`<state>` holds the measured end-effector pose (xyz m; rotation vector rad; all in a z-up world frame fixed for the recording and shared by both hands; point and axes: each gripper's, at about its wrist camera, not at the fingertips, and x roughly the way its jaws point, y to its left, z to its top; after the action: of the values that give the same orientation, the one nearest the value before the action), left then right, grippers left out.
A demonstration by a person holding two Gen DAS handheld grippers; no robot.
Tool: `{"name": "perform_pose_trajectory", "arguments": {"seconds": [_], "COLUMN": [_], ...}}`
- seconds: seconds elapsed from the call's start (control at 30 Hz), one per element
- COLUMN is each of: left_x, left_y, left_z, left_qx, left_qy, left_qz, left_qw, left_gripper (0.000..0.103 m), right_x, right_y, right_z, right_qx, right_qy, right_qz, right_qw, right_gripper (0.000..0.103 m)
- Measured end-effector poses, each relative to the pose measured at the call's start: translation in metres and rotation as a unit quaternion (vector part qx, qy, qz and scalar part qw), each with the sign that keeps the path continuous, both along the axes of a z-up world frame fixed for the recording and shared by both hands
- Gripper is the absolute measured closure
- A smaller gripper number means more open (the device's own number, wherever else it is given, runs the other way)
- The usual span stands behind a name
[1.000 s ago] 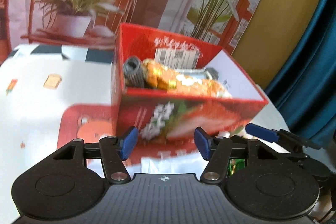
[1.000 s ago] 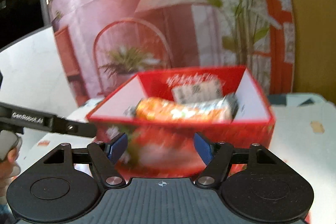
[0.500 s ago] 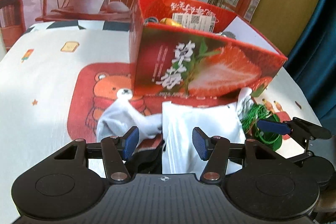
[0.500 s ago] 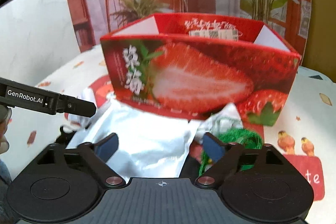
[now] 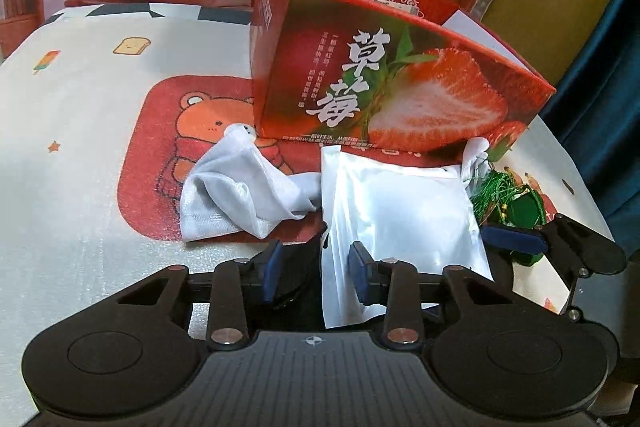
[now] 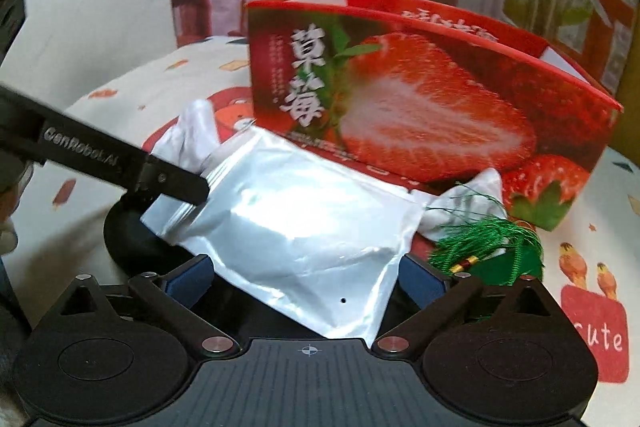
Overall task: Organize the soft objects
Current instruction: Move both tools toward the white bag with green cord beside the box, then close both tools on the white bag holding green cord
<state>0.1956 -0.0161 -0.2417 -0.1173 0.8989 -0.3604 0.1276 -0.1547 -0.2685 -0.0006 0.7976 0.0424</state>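
Observation:
A silver-white pouch (image 5: 400, 203) (image 6: 304, 223) lies in front of the red strawberry box (image 5: 400, 87) (image 6: 400, 99). Left of the pouch is a crumpled white cloth (image 5: 240, 195) (image 6: 192, 135), and right of it a green tassel (image 5: 504, 199) (image 6: 488, 243). A black item (image 5: 296, 267) lies partly under the pouch. My left gripper (image 5: 315, 267) is closing, with the pouch's left edge and the black item between its pads; no firm press shows. My right gripper (image 6: 304, 281) is opening wide and straddles the pouch's near corner without touching it. Its blue finger (image 5: 512, 241) shows beside the tassel.
The items lie on a white tablecloth (image 5: 80, 147) with a red bear print. A backdrop with potted plants stands behind the box, and a blue curtain (image 5: 608, 87) hangs at the right. The left gripper's black finger (image 6: 120, 167) crosses the right wrist view.
Both grippers came down from above the box to the pouch in front of it. The left jaws narrowed around the pouch's edge while the right jaws spread wider.

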Motion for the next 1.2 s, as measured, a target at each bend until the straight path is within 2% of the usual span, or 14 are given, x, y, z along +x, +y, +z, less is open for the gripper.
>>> {"name": "perform_pose_trajectory", "arguments": {"seconds": [0.5, 0.63, 0.77, 1.03, 1.07, 1.2], "left_x": [0.002, -0.002, -0.004, -0.004, -0.004, -0.001], "left_y": [0.008, 0.007, -0.005, 0.006, 0.006, 0.017], "left_z": [-0.002, 0.006, 0.005, 0.006, 0.007, 0.015], "left_qx": [-0.025, -0.061, -0.058, -0.076, -0.073, -0.068], "left_qy": [-0.004, -0.023, -0.016, -0.016, -0.021, -0.046], "left_qz": [0.010, -0.021, -0.045, -0.018, -0.014, 0.018], "left_qw": [0.9996, 0.9976, 0.9971, 0.9968, 0.9970, 0.9965], "left_gripper": [0.065, 0.065, 0.065, 0.065, 0.065, 0.064], "right_x": [-0.002, 0.000, 0.001, 0.005, 0.006, 0.007], "right_y": [0.003, 0.002, 0.003, 0.009, 0.008, 0.004], "right_z": [-0.008, -0.009, -0.009, -0.008, -0.007, -0.001], "right_qx": [-0.051, -0.046, -0.049, -0.084, -0.087, -0.095], "right_qy": [0.003, 0.006, 0.005, -0.008, -0.009, -0.022], "right_qz": [0.006, 0.004, 0.004, 0.014, 0.012, -0.004], "right_qw": [0.999, 0.999, 0.999, 0.996, 0.996, 0.995], "right_gripper": [0.001, 0.001, 0.001, 0.002, 0.003, 0.018]}}
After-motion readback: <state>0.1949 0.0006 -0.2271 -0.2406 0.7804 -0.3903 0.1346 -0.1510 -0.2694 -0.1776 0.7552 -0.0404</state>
